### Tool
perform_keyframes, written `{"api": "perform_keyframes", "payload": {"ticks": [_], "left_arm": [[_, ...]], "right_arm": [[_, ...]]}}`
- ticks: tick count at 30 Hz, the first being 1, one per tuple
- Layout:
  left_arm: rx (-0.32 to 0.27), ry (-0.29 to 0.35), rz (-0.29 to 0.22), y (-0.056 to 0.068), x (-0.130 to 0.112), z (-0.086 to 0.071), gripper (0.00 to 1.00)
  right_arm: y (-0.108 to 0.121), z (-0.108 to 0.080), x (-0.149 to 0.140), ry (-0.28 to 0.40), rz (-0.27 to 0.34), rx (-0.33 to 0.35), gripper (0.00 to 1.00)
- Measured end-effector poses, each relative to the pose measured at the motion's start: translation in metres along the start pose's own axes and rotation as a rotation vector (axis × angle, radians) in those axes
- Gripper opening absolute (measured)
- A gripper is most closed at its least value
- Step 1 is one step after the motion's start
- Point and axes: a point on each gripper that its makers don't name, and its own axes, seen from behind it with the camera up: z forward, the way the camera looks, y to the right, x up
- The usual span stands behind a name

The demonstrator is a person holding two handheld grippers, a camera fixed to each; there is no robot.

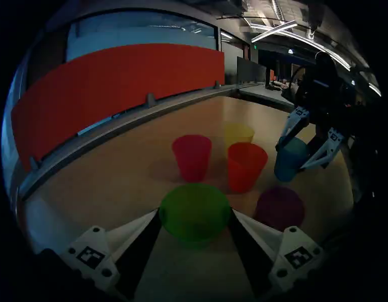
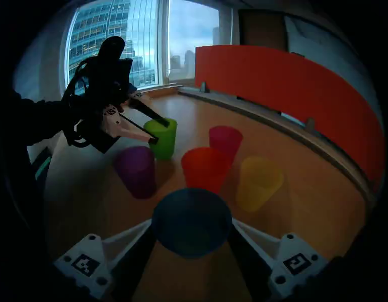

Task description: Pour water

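Green cup [image 1: 195, 217] clamped upright in level left gripper [image 1: 195, 211].

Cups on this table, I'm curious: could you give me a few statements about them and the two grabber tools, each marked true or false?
1. The left gripper grips the green cup. True.
2. The right gripper grips the purple cup. False: it grips the blue cup; the purple cup stands free on the table.
3. Six cups are in view. True.
4. The yellow cup lies on its side. False: it stands upright, beside the orange cup.
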Motion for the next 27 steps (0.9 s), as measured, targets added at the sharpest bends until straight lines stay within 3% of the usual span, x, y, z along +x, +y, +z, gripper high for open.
{"api": "perform_keyframes", "payload": {"ticks": [16,27], "left_arm": [[0.06,0.117,-0.009,-0.005,0.039,-0.032,0.88],[0.088,0.217,-0.014,-0.005,0.068,-0.057,0.88]], "right_arm": [[0.008,-0.032,0.05,0.105,-0.013,-0.041,0.91],[0.013,-0.054,0.093,0.221,-0.018,-0.077,0.91]]}}
